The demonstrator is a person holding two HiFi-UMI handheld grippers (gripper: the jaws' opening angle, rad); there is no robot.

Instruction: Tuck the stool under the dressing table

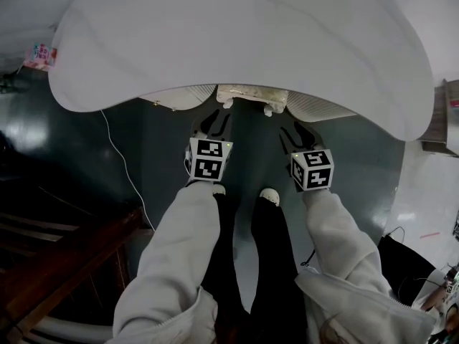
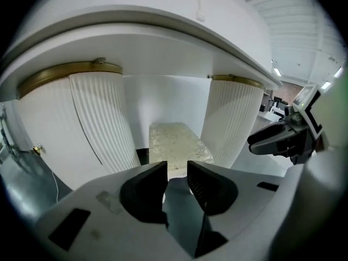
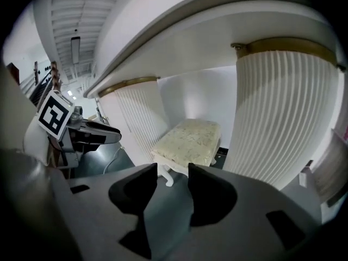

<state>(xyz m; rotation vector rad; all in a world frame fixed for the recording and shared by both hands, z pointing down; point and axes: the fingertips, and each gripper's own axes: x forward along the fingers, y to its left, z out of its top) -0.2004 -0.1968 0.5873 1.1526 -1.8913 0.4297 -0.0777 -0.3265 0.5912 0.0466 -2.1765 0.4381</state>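
Note:
The stool (image 1: 251, 95) has a cream floral cushion and white legs. It stands under the white dressing table (image 1: 237, 34), and only its front edge shows in the head view. In the left gripper view the stool (image 2: 176, 143) sits between two fluted white pedestals (image 2: 103, 118). The right gripper view shows the stool (image 3: 187, 140) the same way. My left gripper (image 1: 211, 124) and right gripper (image 1: 297, 136) hang side by side in front of the stool, apart from it. The left gripper (image 2: 176, 170) has a narrow gap between its jaws and the right gripper (image 3: 173, 173) a wider one, and neither holds anything.
A thin white cable (image 1: 122, 156) runs across the dark glossy floor at left. Dark wooden rails (image 1: 64, 256) stand at lower left. The person's legs and white shoes (image 1: 269, 196) are just behind the grippers. A white unit (image 1: 448, 113) stands at the right edge.

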